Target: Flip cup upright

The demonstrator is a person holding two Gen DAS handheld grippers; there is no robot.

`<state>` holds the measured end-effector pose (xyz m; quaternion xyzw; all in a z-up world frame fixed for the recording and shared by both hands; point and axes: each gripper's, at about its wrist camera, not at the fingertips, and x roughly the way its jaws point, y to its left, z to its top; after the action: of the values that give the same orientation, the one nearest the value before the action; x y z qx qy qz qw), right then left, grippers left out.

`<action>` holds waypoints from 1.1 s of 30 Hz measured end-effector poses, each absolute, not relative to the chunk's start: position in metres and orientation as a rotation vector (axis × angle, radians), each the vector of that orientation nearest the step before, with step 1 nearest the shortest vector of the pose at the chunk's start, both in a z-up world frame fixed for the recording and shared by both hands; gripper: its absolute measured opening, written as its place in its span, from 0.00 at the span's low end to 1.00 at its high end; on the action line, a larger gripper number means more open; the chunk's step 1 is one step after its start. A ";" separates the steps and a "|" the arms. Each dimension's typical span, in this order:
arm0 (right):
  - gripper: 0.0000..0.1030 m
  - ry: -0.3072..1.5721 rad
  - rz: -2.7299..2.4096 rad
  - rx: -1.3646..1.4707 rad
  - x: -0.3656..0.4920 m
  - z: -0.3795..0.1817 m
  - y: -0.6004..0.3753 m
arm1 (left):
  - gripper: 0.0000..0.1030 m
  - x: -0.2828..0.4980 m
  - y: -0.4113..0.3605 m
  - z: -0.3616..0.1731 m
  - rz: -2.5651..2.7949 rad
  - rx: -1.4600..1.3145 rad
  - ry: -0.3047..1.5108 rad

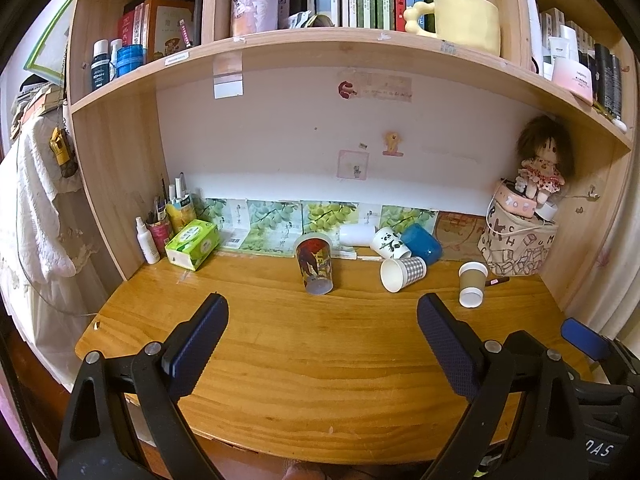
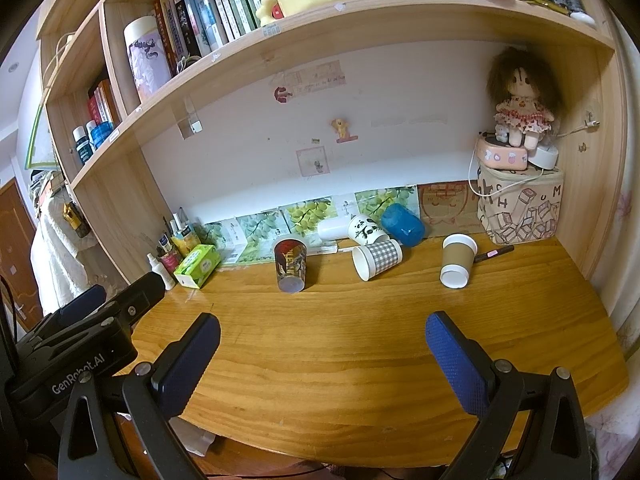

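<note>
Several cups lie on their sides at the back of the wooden desk [image 1: 320, 360]: a red patterned cup [image 1: 315, 265] [image 2: 291, 265], a checked paper cup [image 1: 402, 274] [image 2: 377, 259], a brown sleeved paper cup [image 1: 472, 283] [image 2: 457, 260], a panda cup [image 1: 389, 243] [image 2: 366, 230], a blue cup [image 1: 421, 241] [image 2: 402, 224] and a white cup [image 1: 356, 235]. My left gripper [image 1: 322, 320] is open and empty, well in front of the cups. My right gripper [image 2: 322, 338] is open and empty, also short of them.
A green tissue box [image 1: 193, 244] and bottles stand at the back left. A printed fabric box [image 1: 520, 248] with a doll [image 1: 540, 168] sits at the back right. A pen [image 1: 497, 281] lies by the brown cup. Shelves with books and a yellow mug [image 1: 464, 22] hang overhead.
</note>
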<state>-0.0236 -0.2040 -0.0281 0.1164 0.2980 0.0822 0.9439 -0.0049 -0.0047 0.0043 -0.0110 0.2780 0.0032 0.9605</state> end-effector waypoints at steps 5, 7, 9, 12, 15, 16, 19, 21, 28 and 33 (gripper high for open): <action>1.00 0.626 0.168 0.239 -0.025 -0.031 -0.202 | 0.93 -0.007 -0.003 -0.002 0.011 -0.028 0.591; 1.00 0.640 0.166 0.241 -0.026 -0.033 -0.201 | 0.93 -0.008 -0.002 -0.004 0.012 -0.031 0.605; 1.00 0.652 0.166 0.243 -0.027 -0.035 -0.200 | 0.93 -0.009 -0.002 -0.007 0.013 -0.035 0.620; 1.00 0.670 0.167 0.246 -0.029 -0.038 -0.201 | 0.93 -0.010 -0.002 -0.012 0.019 -0.035 0.647; 1.00 0.686 0.168 0.248 -0.030 -0.039 -0.200 | 0.93 -0.011 -0.001 -0.015 0.028 -0.035 0.670; 1.00 0.689 0.170 0.248 -0.030 -0.040 -0.200 | 0.93 -0.012 -0.002 -0.015 0.031 -0.034 0.674; 1.00 0.697 0.179 0.248 -0.030 -0.041 -0.199 | 0.93 -0.013 -0.002 -0.016 0.043 -0.029 0.683; 1.00 0.703 0.185 0.251 -0.029 -0.041 -0.199 | 0.93 -0.013 -0.003 -0.016 0.046 -0.023 0.686; 1.00 0.702 0.186 0.283 -0.029 -0.042 -0.205 | 0.93 -0.010 -0.009 -0.016 0.029 -0.001 0.696; 1.00 0.697 0.161 0.301 -0.030 -0.044 -0.214 | 0.93 -0.006 -0.019 -0.016 0.000 0.019 0.708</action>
<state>-0.0303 -0.2137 -0.0438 0.1468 0.3400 0.0783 0.9256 -0.0057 -0.0185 -0.0159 0.0094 0.3468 -0.0001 0.9379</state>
